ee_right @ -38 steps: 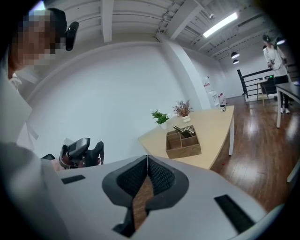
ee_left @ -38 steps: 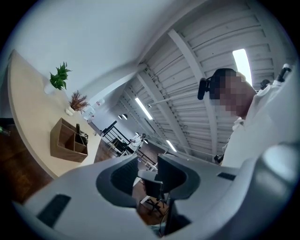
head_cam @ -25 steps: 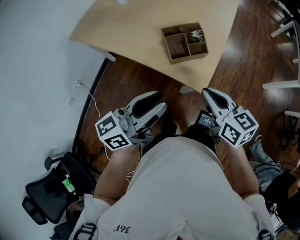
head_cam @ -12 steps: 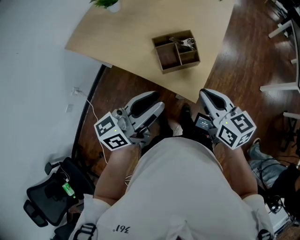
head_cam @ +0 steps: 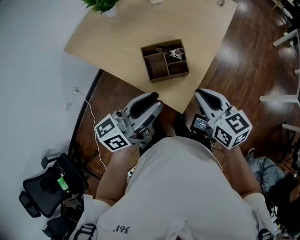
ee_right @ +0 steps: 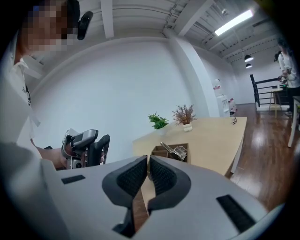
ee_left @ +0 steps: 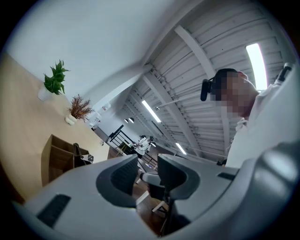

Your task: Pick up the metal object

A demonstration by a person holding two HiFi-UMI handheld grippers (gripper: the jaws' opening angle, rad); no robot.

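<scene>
A brown divided box (head_cam: 164, 60) stands on the light wooden table (head_cam: 122, 37), close to its near edge. The metal object (head_cam: 172, 51), a shiny clip-like piece, lies in the box's far right compartment; it also shows in the right gripper view (ee_right: 176, 150) and dimly in the left gripper view (ee_left: 78, 156). My left gripper (head_cam: 152, 99) is held over the floor short of the table, open and empty (ee_left: 145, 165). My right gripper (head_cam: 202, 94) is beside it at the table's edge, its pads together with nothing between them (ee_right: 148, 161).
A green potted plant (head_cam: 101, 4) stands at the table's far left corner, with a dried plant (ee_right: 184, 114) beside it. A black office chair (head_cam: 43, 186) and a white cable (head_cam: 93, 140) are on the dark wood floor at the left. White furniture legs (head_cam: 281, 98) stand at the right.
The table and box have slid down and left in the head view, nearer to me. Both grippers have advanced toward the table's edge. Neither one's jaws have changed.
</scene>
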